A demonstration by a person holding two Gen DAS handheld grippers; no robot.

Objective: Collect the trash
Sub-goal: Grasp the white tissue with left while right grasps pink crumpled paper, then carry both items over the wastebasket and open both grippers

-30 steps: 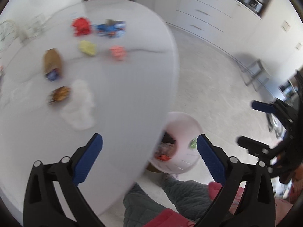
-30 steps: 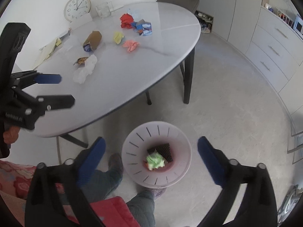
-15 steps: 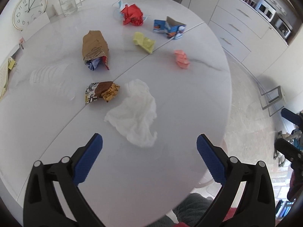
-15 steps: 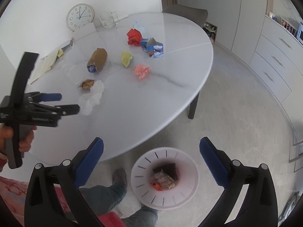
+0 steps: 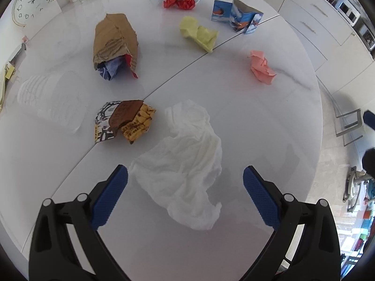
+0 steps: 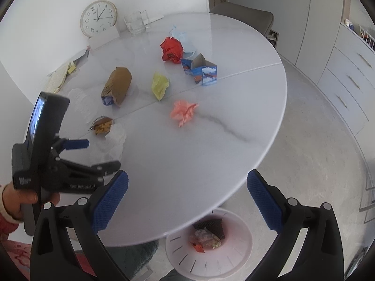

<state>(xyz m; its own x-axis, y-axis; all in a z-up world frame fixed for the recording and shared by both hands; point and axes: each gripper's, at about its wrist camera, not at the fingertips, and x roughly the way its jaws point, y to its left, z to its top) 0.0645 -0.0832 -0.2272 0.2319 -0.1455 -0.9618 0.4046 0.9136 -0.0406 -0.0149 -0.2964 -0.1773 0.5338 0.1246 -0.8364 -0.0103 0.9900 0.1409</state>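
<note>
White crumpled tissue (image 5: 185,171) is seen on the marble table (image 5: 234,117), between the wide-open fingers of the left gripper (image 5: 185,182). The right gripper (image 6: 187,187) is held empty with fingers spread, above the table edge beside the tissue; the pink bin (image 6: 236,255) is placed below it.

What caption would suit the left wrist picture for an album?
Open left gripper poised over a crumpled white paper tissue on a white oval table littered with wrappers.

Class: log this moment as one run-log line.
left tool: open, over white tissue | right tool: open, empty | bin: holds trash | table: six more pieces
</note>
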